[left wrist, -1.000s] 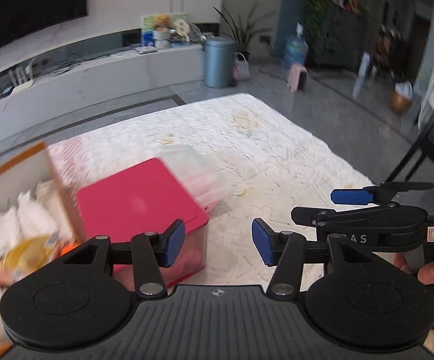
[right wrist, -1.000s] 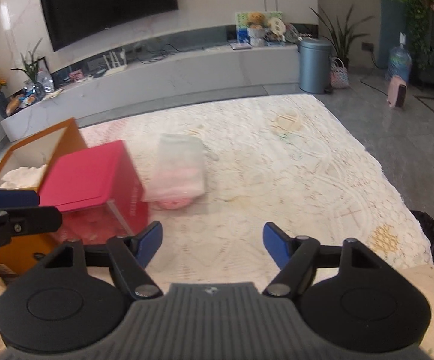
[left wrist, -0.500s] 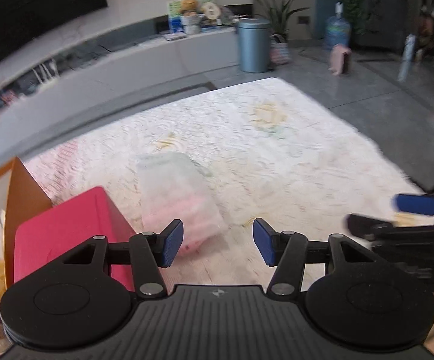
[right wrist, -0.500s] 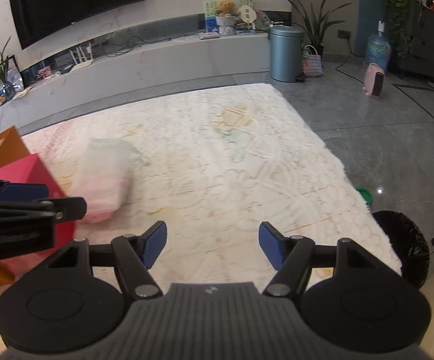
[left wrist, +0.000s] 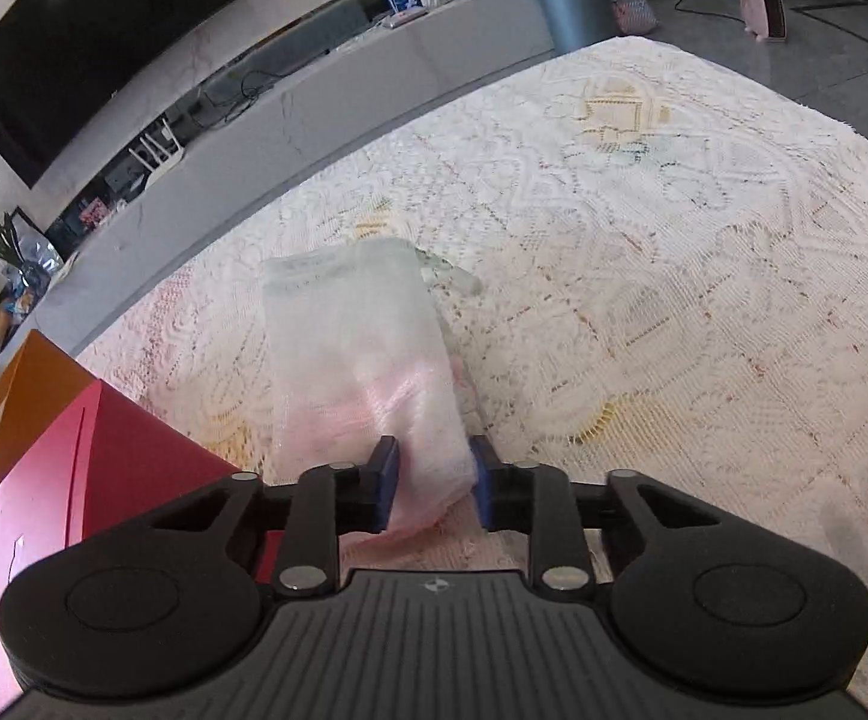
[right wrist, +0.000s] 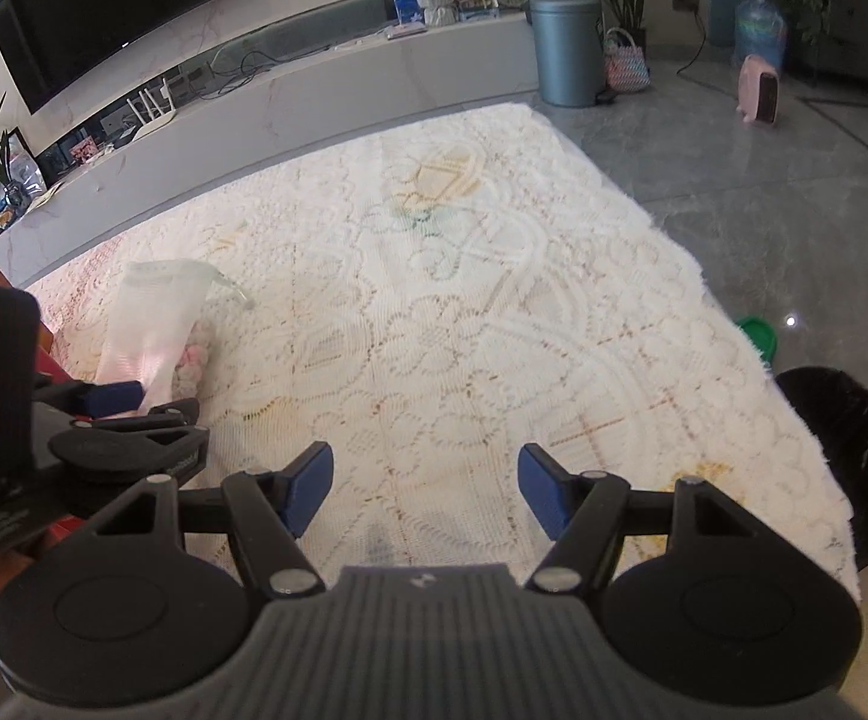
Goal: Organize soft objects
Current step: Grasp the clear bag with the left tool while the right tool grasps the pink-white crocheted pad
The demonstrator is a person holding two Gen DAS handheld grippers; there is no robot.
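A sheer white mesh pouch [left wrist: 362, 360] with something pink and soft inside lies on the lace-covered table. My left gripper [left wrist: 431, 483] has its blue pads closed on the pouch's near end. The pouch also shows in the right wrist view [right wrist: 155, 324], with the left gripper [right wrist: 128, 402] at its near end. My right gripper [right wrist: 425, 489] is open and empty, over the bare lace cloth to the right of the pouch.
A red box [left wrist: 74, 492] stands left of the pouch, with an orange box [left wrist: 32, 384] behind it. The lace cloth [right wrist: 493, 300] ends at the right table edge; a black bin [right wrist: 847, 450] stands on the floor beyond.
My left gripper swung right from the red box to the mesh pouch and closed on its near end. My right gripper turned a little to the right and stayed open.
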